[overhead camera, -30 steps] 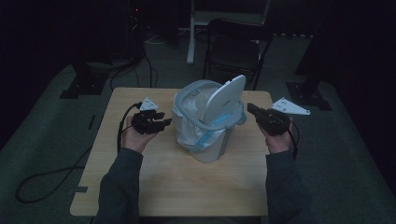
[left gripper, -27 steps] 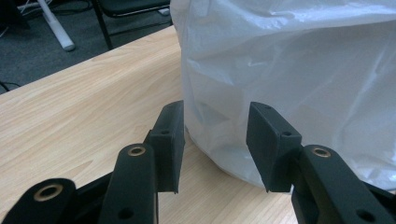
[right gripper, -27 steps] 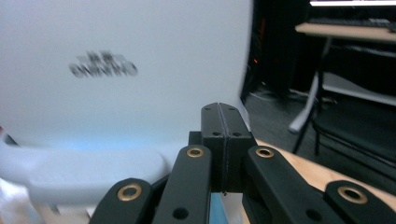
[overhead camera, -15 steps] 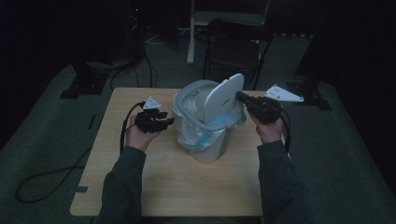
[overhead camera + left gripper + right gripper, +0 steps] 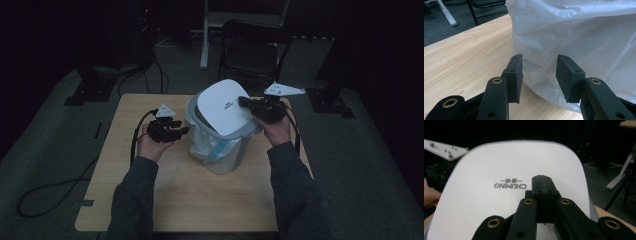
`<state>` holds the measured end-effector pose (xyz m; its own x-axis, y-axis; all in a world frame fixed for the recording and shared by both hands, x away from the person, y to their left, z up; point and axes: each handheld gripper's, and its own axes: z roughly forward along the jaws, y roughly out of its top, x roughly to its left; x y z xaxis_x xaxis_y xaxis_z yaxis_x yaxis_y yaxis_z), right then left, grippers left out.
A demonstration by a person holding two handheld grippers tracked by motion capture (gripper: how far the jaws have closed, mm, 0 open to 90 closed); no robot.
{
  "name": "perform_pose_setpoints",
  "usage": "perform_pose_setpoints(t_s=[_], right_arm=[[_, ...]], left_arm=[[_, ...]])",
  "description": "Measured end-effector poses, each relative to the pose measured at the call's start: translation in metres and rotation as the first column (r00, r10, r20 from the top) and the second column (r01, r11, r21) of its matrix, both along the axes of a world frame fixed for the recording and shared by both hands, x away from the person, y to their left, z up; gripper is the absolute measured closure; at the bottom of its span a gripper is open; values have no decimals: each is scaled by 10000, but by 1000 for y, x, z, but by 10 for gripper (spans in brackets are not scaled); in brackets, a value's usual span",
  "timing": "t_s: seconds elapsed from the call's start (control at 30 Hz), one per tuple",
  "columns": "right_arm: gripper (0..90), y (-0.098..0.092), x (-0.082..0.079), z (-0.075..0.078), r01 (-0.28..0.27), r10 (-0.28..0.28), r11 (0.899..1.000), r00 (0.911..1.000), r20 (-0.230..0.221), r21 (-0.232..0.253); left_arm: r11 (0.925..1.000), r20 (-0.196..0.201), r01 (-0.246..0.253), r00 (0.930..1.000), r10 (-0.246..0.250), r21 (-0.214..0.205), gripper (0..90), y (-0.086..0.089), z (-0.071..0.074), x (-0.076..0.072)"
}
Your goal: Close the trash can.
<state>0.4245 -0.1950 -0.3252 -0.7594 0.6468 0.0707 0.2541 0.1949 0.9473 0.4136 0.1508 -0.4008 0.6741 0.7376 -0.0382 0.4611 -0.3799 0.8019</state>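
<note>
The right gripper has its jaws pressed together with nothing between them, tips resting on the white lid; the right gripper view reads "CHUMING" printed there. The left gripper stands with jaws parted and empty, just beside the plastic liner bag, whose creases show in the left gripper view. The high view places the trash bin mid-table, lid tilted over its bag-lined opening, contents hidden, between both grippers.
</note>
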Motion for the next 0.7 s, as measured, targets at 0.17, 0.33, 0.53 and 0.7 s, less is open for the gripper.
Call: perform_pose_setpoints(t_s=[0.17, 0.33, 0.53, 0.7], right_arm=[[900, 16, 4, 3, -520, 490, 9966, 9977, -473, -647], [900, 20, 6, 5, -760, 690, 9921, 9951, -715, -994], [900, 22, 7, 7, -936, 846, 9886, 9933, -786, -1183], [900, 25, 7, 9, -1103, 986, 9818, 9918, -808, -1548]], left_arm=[[10000, 13, -33, 10000, 33, -57, 580, 1, 1, -1], [10000, -4, 16, 10000, -16, -29, 580, 0, 0, -1], [10000, -52, 30, 10000, -30, 10, 580, -1, -1, -1], [10000, -55, 58, 10000, -58, -2, 580, -3, -1, -2]])
